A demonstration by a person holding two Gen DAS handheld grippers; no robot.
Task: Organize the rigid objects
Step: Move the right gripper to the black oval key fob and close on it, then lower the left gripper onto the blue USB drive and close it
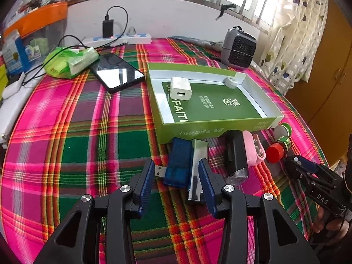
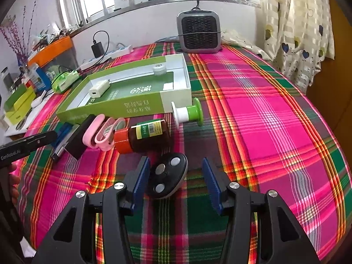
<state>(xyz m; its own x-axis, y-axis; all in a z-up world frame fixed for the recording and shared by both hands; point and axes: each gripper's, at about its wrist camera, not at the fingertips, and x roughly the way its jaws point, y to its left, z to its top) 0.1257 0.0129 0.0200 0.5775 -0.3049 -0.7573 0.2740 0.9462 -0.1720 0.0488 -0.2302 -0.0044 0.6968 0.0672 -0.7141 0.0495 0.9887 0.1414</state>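
With a white USB charger (image 1: 180,88) and a small white jar (image 1: 230,82) already in the green box lid (image 1: 211,127), both grippers are mid-pickup, jaws released: the left gripper (image 1: 178,177) straddles the blue USB stick (image 1: 176,165) on the plaid bench (image 1: 88,132), the right gripper (image 2: 176,175) flanks the black disc (image 2: 168,175), and each must next clench and lift boxward.

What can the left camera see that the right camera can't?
Only the left wrist view shows the black phone lying on the plaid cloth, and the left tongs open around the blue USB stick.

Only the right wrist view shows the black round disc between the open right tongs, and the green and white spool beside the box.

Both show the green box holding the white charger and a small white jar, plus the brown bottle with a red cap and the grey fan heater.
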